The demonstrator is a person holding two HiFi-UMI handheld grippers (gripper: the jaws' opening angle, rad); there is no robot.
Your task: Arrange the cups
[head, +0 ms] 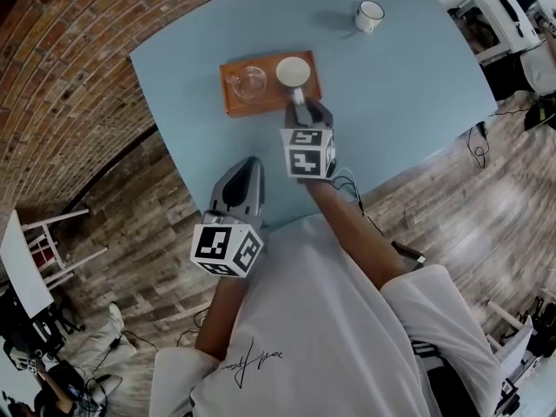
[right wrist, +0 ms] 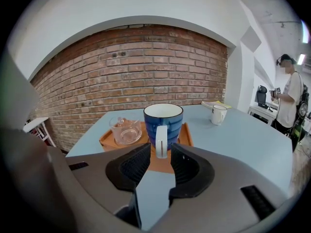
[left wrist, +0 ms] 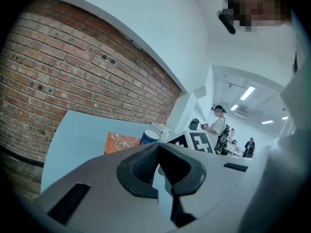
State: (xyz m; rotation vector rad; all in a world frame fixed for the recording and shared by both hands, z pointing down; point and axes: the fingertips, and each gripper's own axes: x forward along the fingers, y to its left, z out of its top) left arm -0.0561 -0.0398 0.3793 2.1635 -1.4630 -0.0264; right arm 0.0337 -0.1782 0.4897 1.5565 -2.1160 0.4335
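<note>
Right gripper view showed the right gripper (right wrist: 160, 158), jaws narrowly apart astride the white handle (right wrist: 162, 142) of the blue ceramic mug (right wrist: 163, 119), mid-frame on the orange rectangular tray (right wrist: 186, 135); judged advisable: close squarely on that handle, lift level, avoid the clear glass cup (right wrist: 125, 129); left gripper (left wrist: 159, 152) shut, empty.

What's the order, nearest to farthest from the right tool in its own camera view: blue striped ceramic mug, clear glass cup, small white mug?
1. Blue striped ceramic mug: straight ahead on the orange tray, handle at the right tool tips.
2. Clear glass cup: also on the tray, left of that mug.
3. Small white mug: far right, on the light blue table.
</note>
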